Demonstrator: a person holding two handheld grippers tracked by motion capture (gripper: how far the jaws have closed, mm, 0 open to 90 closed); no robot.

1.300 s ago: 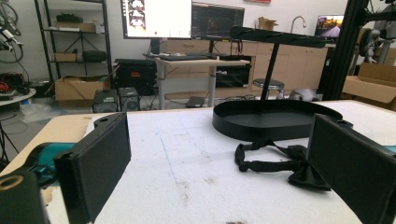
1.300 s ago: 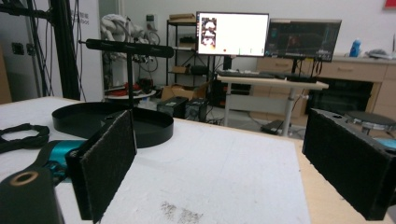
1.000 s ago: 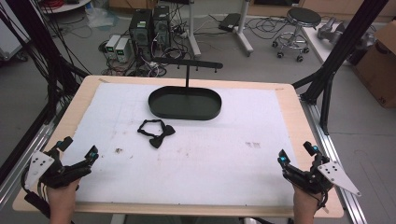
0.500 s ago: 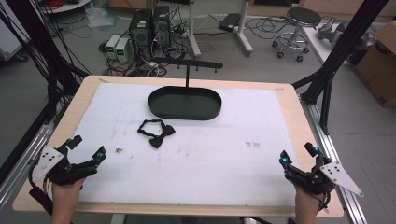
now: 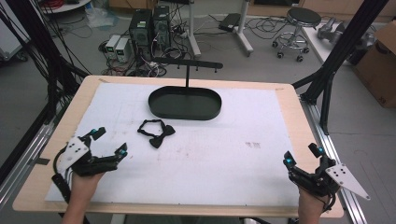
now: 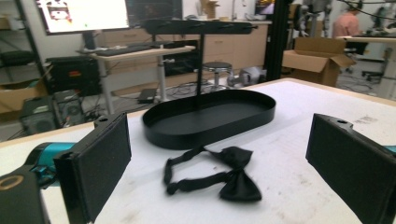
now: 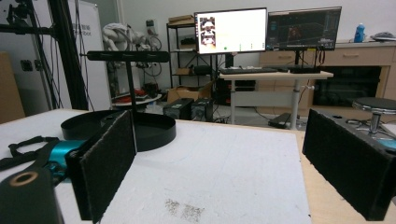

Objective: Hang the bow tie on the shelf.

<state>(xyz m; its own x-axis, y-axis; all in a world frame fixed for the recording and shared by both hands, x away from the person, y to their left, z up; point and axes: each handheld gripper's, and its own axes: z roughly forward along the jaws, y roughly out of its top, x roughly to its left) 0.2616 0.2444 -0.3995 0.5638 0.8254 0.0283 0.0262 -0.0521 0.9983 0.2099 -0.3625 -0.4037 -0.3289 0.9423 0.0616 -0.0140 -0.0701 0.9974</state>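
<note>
A black bow tie point(image 5: 156, 132) with its strap looped lies on the white mat, left of centre; in the left gripper view the bow tie point(image 6: 223, 179) lies between the jaws, farther off. Behind it stands a black oval tray point(image 5: 185, 103) with a T-shaped hanger stand point(image 5: 187, 65) rising from its far side. My left gripper point(image 5: 110, 141) is open at the front left, pointing toward the bow tie, well short of it. Near the front right corner, my right gripper point(image 5: 302, 156) is open and holds nothing.
The white mat point(image 5: 233, 144) covers most of the wooden table point(image 5: 299, 112). Black frame posts point(image 5: 334, 60) stand at the table's sides. Beyond the far edge are computer towers point(image 5: 149, 25), cables and a stool point(image 5: 299, 21) on the floor.
My left gripper has moved forward and to the right, toward the bow tie, and turned to face it. The right gripper has stayed almost still.
</note>
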